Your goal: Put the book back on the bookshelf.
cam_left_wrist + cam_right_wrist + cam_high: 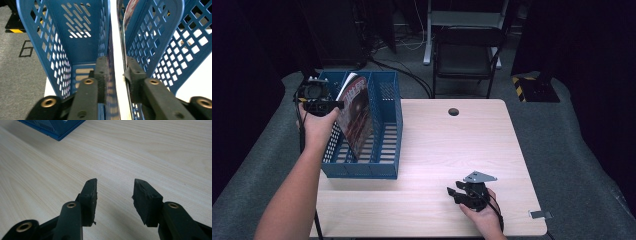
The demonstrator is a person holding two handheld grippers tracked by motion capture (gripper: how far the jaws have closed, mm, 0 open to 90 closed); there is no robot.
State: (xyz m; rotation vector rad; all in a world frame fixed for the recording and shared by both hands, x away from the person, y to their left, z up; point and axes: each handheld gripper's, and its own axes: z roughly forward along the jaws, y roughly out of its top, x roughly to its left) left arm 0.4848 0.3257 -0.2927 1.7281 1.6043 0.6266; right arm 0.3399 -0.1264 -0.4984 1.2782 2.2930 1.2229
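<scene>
The magazine (356, 116) stands tilted in the blue file rack (384, 167), leaning in its middle slot, so I judge it is filed. My left gripper (117, 71) straddles its top edge, jaws slightly apart with the pads easing off. My right gripper (458, 192) rests on the table (452, 145), half open and empty.

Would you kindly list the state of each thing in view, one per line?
Magazine: upright, leaning, in a slot of the file rack.
File rack: standing on the table, other slots empty.
Left gripper: jaws either side of the magazine's edge, not pressing.
Right gripper: open, empty, low over the table.
Chair: unoccupied.
</scene>
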